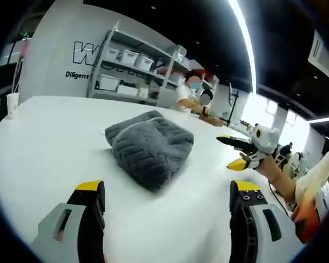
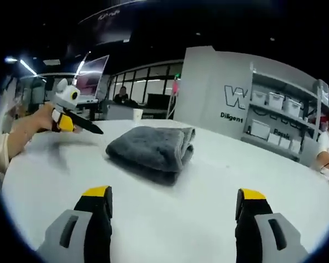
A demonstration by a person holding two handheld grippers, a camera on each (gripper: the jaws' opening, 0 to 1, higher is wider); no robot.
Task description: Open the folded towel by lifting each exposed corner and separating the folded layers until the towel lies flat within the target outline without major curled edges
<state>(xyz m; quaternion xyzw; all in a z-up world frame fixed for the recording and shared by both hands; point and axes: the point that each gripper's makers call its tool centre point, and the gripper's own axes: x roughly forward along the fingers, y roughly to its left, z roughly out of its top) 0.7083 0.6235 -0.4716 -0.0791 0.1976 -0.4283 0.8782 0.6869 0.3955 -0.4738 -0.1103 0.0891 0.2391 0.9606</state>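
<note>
**Both grippers wide open, towel untouched**

Left gripper (image 1: 167, 200) and right gripper (image 2: 174, 207) stand spread at the bottom of their views, holding nothing. Folded grey towel (image 1: 149, 147) lies mid-frame on the white table (image 1: 44, 142). Best approach: come in low, pinch only the top layer's corner, then peel outward.

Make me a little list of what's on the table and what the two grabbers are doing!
towel: grey towel, still folded, on the white table
left gripper: open, short of the towel, touching nothing
right gripper: open, short of the towel, touching nothing
cup: paper cup at the table's edge
background: shelves with bins
</note>
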